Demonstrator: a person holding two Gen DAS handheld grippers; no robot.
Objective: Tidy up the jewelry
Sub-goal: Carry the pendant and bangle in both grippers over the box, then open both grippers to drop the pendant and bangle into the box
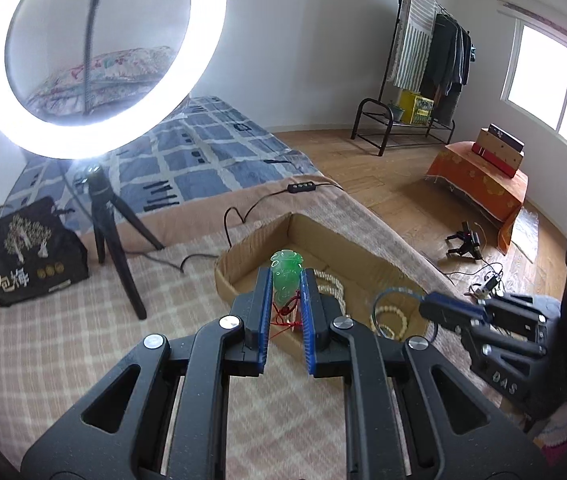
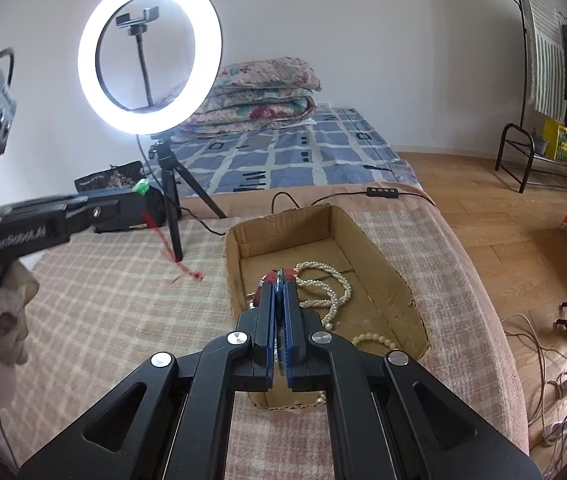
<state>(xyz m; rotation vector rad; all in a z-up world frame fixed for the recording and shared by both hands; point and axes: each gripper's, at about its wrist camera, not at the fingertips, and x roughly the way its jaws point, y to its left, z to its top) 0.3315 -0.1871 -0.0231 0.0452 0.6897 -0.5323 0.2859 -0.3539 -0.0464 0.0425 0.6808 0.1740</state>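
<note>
While left gripper (image 1: pixel 286 280) pinches the jade pendant (image 1: pixel 285 276) above the cardboard box (image 1: pixel 367 258), right gripper (image 2: pixel 280 292) clamps a thin bangle (image 1: pixel 397 300); pendant looks brittle and slick, cord grip safer.

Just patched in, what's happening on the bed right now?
A person is sorting jewelry into a cardboard box on the bed. The left hand-held gripper is shut on a green pendant with a red cord, held up near the box. The right hand-held gripper is shut on a thin blue bangle above the box. A pearl necklace and a cream bead bracelet already lie inside.
</note>
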